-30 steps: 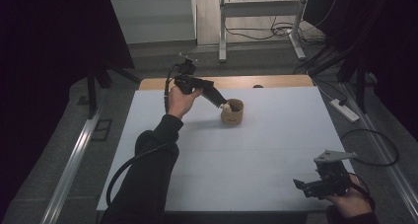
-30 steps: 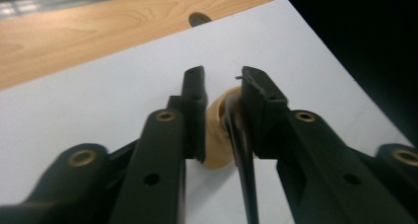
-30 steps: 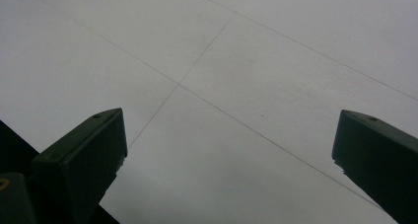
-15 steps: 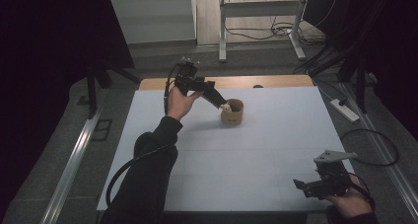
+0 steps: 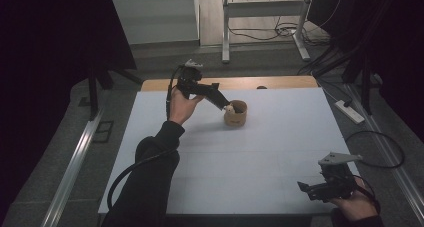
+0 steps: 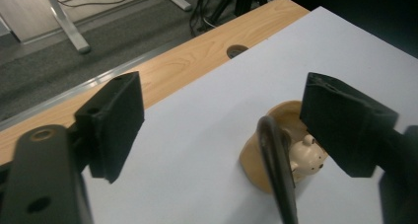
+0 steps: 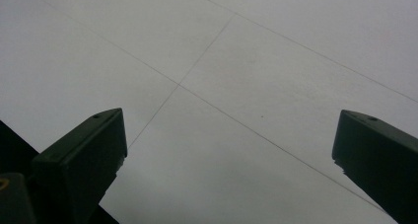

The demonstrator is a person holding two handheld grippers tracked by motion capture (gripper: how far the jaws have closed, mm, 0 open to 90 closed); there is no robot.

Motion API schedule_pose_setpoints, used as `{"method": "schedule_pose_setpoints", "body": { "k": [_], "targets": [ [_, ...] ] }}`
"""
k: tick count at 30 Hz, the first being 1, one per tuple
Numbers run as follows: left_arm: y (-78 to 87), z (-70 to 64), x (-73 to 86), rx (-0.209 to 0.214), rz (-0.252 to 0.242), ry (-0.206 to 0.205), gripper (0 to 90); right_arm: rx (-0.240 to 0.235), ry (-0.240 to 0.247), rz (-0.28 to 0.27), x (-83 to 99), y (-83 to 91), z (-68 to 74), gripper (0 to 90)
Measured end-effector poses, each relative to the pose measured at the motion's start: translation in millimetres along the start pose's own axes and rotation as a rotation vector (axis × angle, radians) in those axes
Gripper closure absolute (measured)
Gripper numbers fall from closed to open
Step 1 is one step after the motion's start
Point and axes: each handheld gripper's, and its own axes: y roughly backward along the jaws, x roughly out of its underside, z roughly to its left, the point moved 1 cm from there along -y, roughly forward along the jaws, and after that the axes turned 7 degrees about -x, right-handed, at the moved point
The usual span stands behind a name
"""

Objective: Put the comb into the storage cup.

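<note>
A small tan wooden cup (image 5: pixel 237 116) stands on the white table (image 5: pixel 260 162), toward the back middle. A cream animal figurine (image 5: pixel 229 108) rests at the cup's near-left rim. My left gripper (image 5: pixel 225 103) reaches over from the left, its tips right at the figurine. In the left gripper view this gripper (image 6: pixel 229 130) is open, its jaws wide apart. The cup (image 6: pixel 252 161) and figurine (image 6: pixel 306 156) sit low beside the right jaw, behind a dark cable loop (image 6: pixel 277 174). My right gripper (image 5: pixel 305 188) hovers open over the table's front right corner, with bare table between the jaws (image 7: pixel 226 155).
A bare wooden strip (image 5: pixel 260 82) with a round hole (image 6: pixel 236 50) runs along the table's back edge. Grey floor, a desk frame (image 5: pixel 226 32) and cables lie beyond it. A white power strip (image 5: pixel 348 112) lies off the right edge.
</note>
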Motion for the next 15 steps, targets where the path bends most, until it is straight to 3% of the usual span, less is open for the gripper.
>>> {"method": "schedule_pose_setpoints", "body": {
  "k": [4,15],
  "targets": [
    [0.5,1.9,3.6,-0.011,-0.016,0.006,10.2,0.000,0.000,-0.001,0.0,0.1,0.0,0.6],
    [8.1,-0.5,7.6,0.009,-0.040,-0.048,1.1,-0.002,-0.001,-0.003,0.0,0.5,-0.1,0.0]
  ]
}}
